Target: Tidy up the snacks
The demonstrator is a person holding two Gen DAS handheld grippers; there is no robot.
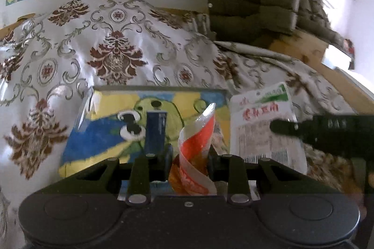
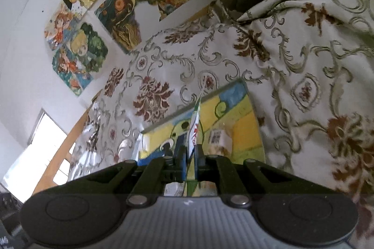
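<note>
- Left wrist view: the left tongs point(image 1: 188, 155) pinch a curled red-and-white foil snack packet point(image 1: 197, 150) near its lower end, so its top stands up between the jaws.
- Just beyond it lies a flat box with a yellow, blue and green cartoon picture point(image 1: 105, 132) on the bench, which is draped in a white cloth with brown damask pattern point(image 1: 112, 54). I judge the box to be where the snacks go.
- At right, the black right tongs point(image 1: 280, 126) hold a flat white snack packet with red writing and a green corner point(image 1: 257, 122) beside the box.
- Keep the pinch firm on the slippery foil and bring the packet over the box before letting go.
- Right wrist view: the right tongs point(image 2: 191, 153), pressed together, grip the white packet point(image 2: 195, 127) edge-on above the cartoon box point(image 2: 243, 129).
- Keep the two tongs from meeting, and lay the thin packet flat, not on edge.
</note>
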